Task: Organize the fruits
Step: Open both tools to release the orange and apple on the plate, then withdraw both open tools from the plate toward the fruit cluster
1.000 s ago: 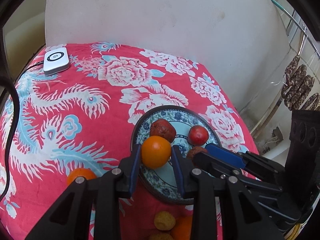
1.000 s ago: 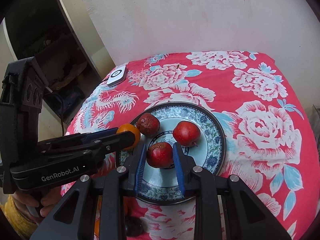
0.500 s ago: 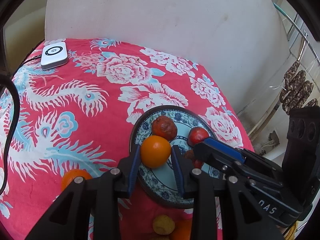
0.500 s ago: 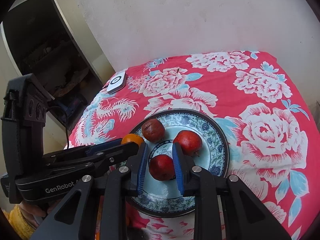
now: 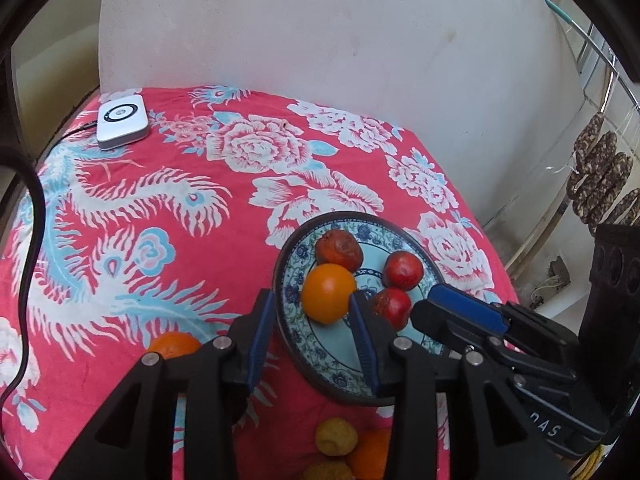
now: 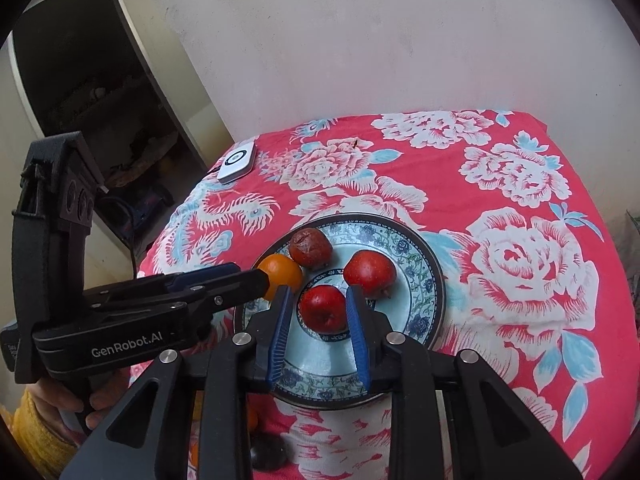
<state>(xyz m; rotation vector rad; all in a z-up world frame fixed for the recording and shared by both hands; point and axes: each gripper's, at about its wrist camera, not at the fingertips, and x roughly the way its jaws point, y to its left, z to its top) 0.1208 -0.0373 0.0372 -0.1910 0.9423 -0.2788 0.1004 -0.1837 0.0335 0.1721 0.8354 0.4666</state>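
Observation:
A blue patterned plate (image 5: pixel 328 368) (image 6: pixel 424 312) sits on the red floral cloth. An orange (image 5: pixel 328 293) (image 6: pixel 282 274), two red apples (image 5: pixel 403 270) (image 6: pixel 370 272) and a wrinkled dark red fruit (image 5: pixel 339 249) (image 6: pixel 310 246) lie on it. My left gripper (image 5: pixel 313 306) is open, its fingers apart on either side of the orange. My right gripper (image 6: pixel 318 304) is open around the nearer red apple (image 6: pixel 323 307) (image 5: pixel 392 306), which rests on the plate's centre.
Another orange (image 5: pixel 174 345) lies on the cloth left of the plate. Small yellowish fruits (image 5: pixel 336 438) and an orange (image 5: pixel 370 454) lie at the near edge. A white device (image 5: pixel 122 120) (image 6: pixel 237 162) sits at the far left corner. A wall stands behind.
Both grippers have opened and let go: the orange and the red apple now rest on the plate. Both grippers have drawn back a little.

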